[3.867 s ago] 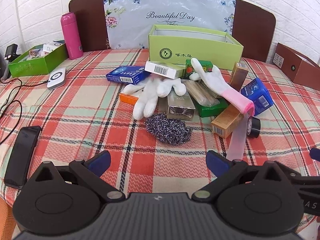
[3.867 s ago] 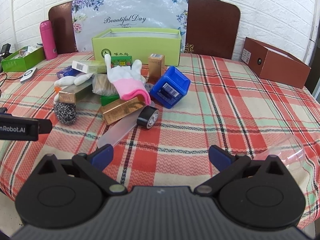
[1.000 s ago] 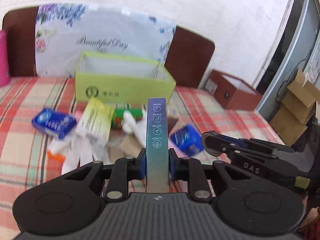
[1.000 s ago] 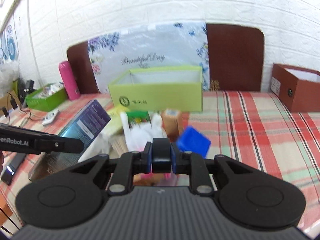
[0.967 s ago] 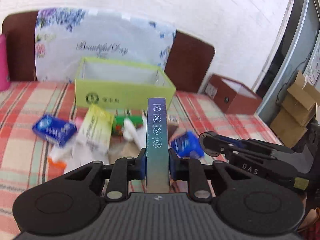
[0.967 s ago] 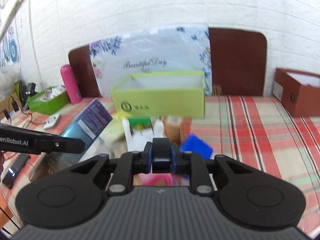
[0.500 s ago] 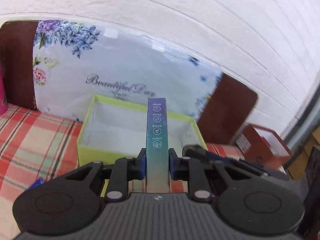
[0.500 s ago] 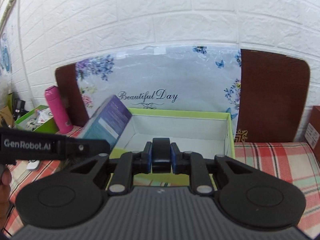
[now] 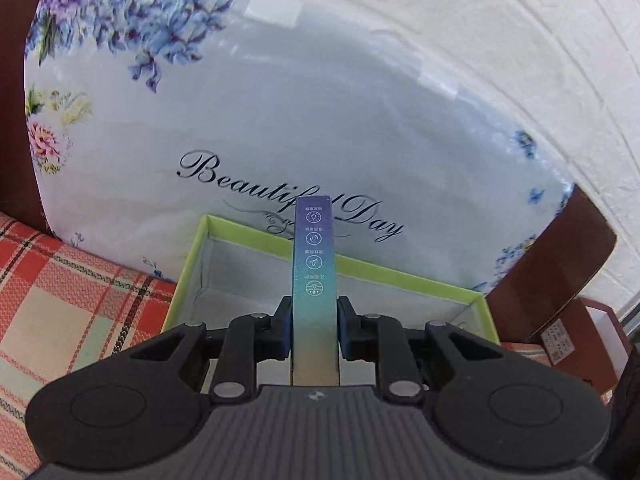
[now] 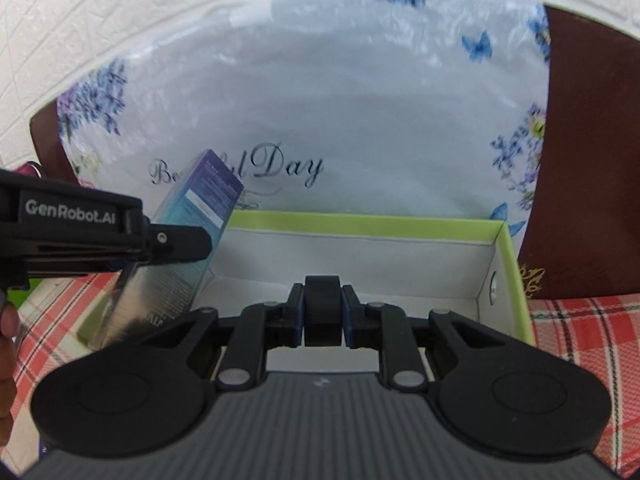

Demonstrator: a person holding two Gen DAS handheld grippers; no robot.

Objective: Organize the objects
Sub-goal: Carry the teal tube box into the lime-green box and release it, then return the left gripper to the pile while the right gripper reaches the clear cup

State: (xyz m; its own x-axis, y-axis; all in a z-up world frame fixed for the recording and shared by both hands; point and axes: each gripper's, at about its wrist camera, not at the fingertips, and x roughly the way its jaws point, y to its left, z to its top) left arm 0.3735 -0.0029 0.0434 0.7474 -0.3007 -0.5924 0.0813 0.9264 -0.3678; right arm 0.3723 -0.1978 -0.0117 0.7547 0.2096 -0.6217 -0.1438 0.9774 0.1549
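Note:
My left gripper (image 9: 314, 330) is shut on a tall narrow box (image 9: 314, 272) with a purple-to-teal face, held upright with its top above the green carton (image 9: 404, 278). The right wrist view shows that same box (image 10: 192, 236) at the carton's left end, clamped in the left gripper (image 10: 176, 244). My right gripper (image 10: 322, 312) is shut on a black tape roll (image 10: 322, 300) and hangs over the near part of the green carton (image 10: 516, 276). The carton's white inside shows nothing in it.
A floral board reading "Beautiful Day" (image 9: 288, 128) leans behind the carton against a brown headboard (image 10: 592, 160) and a white brick wall. A red plaid cloth (image 9: 60, 292) covers the table. A brown box (image 9: 576, 344) stands to the right. A person's hand (image 10: 6, 356) shows at the left edge.
Both grippers have travelled forward from the pile of objects to the green carton, each keeping its load. The pile has dropped out of view and the carton now fills both views.

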